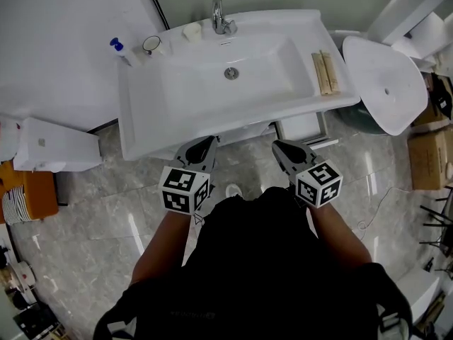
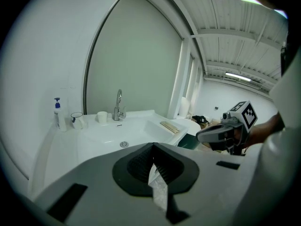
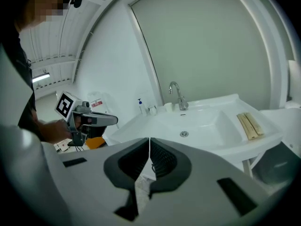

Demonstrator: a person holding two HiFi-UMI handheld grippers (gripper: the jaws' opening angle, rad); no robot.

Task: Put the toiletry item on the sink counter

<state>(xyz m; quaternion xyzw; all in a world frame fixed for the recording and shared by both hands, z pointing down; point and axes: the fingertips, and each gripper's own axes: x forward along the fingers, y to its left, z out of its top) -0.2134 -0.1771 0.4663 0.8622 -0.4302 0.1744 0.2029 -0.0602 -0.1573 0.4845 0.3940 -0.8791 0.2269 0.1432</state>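
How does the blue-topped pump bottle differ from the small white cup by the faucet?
The pump bottle is tall and slim with a blue pump head; the small white cup is short, open-topped and all white. The pump bottle stands near the counter's back left corner, the cup right beside the faucet, with a mug between them. Both stand upright on the sink counter.

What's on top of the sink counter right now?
On the sink counter: pump bottle, mug, white cup beside the faucet, two tan strips at right. Mug contents unclear.
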